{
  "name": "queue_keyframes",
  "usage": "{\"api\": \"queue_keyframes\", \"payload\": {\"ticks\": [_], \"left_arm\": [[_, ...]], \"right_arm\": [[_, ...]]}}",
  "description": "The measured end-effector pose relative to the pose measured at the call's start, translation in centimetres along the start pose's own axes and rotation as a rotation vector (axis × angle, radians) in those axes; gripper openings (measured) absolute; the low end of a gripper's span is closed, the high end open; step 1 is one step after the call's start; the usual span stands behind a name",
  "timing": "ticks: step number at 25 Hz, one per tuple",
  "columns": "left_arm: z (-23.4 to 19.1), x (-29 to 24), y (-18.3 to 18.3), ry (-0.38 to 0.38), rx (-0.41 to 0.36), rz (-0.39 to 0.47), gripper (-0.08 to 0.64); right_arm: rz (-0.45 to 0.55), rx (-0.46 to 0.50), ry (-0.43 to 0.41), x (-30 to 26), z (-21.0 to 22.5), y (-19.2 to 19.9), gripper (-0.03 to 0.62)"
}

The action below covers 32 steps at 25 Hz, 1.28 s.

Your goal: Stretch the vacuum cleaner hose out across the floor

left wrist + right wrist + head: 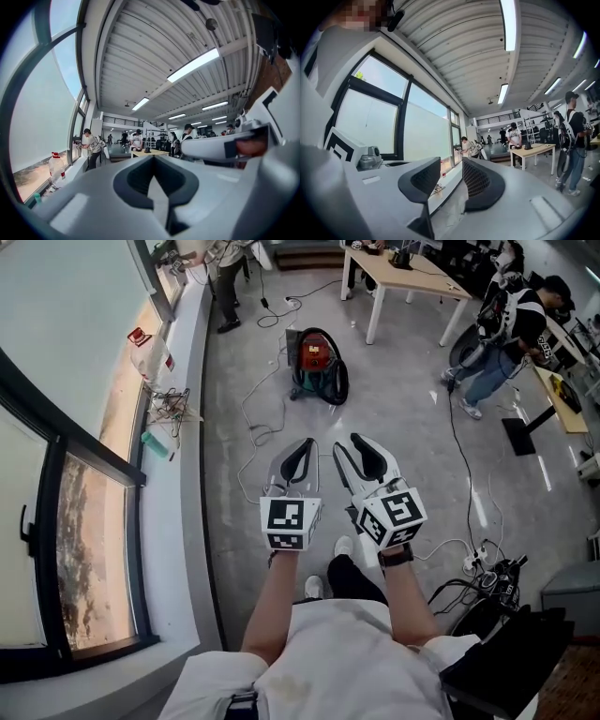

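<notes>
The red and dark vacuum cleaner (pixel 317 360) stands on the grey floor ahead of me, its black hose (pixel 337 382) curled round its right side. A white cord (pixel 251 420) trails from it toward me. Both grippers are held up side by side at chest height, well short of the vacuum and touching nothing. My left gripper (pixel 300 450) has its jaws pressed together and empty, as the left gripper view also shows (pixel 154 174). My right gripper (pixel 352 448) is open, with a bare gap between its mesh pads (pixel 480 180). Neither gripper view shows the vacuum.
A long windowsill (pixel 178 427) with a bottle and wire bits runs along the left. A wooden table (pixel 412 276) stands at the back, a person (pixel 506 329) bends at the right, another stands far back. A power strip and cables (pixel 476 563) lie at my lower right.
</notes>
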State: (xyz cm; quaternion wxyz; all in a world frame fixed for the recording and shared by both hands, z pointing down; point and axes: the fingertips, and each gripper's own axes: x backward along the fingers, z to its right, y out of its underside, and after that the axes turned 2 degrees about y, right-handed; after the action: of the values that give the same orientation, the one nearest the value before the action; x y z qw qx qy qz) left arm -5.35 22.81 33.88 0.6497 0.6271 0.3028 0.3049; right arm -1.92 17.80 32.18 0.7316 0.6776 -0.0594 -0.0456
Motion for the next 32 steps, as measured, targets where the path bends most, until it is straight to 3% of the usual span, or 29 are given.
{"api": "queue_keyframes", "payload": {"ticks": [4, 6, 10, 15, 20, 25, 32], "left_arm": [[-1.9, -3.4, 1.1, -0.007, 0.001, -0.021, 0.002], [-3.1, -5.7, 1.3, -0.019, 0.000, -0.024, 0.002], [-4.9, -11.6, 1.2, -0.015, -0.038, -0.041, 0.002], [-7.3, -19.5, -1.1, -0.019, -0.096, -0.035, 0.002], [-9.3, -26.4, -1.8, -0.036, -0.096, -0.043, 0.002], [-9.2, -31.3, -0.6, -0.047, -0.090, -0.085, 0.002], [-9.9, -35.1, 0.4, -0.043, -0.092, -0.114, 0.002]], "right_arm": [[-0.016, 0.009, 0.037, -3.7, 2.6, 1.1, 0.078], [-0.023, 0.025, 0.078, -5.8, 4.6, 1.4, -0.003], [-0.061, 0.091, 0.199, -11.4, 9.9, 1.7, -0.017], [-0.060, 0.043, 0.137, -18.8, 14.5, -0.1, -0.017], [-0.105, 0.010, 0.123, -24.3, 20.2, -0.4, 0.013], [-0.108, 0.043, 0.145, -26.3, 24.3, 0.5, -0.015], [-0.119, -0.058, 0.064, -28.7, 25.7, 1.5, 0.007]]}}
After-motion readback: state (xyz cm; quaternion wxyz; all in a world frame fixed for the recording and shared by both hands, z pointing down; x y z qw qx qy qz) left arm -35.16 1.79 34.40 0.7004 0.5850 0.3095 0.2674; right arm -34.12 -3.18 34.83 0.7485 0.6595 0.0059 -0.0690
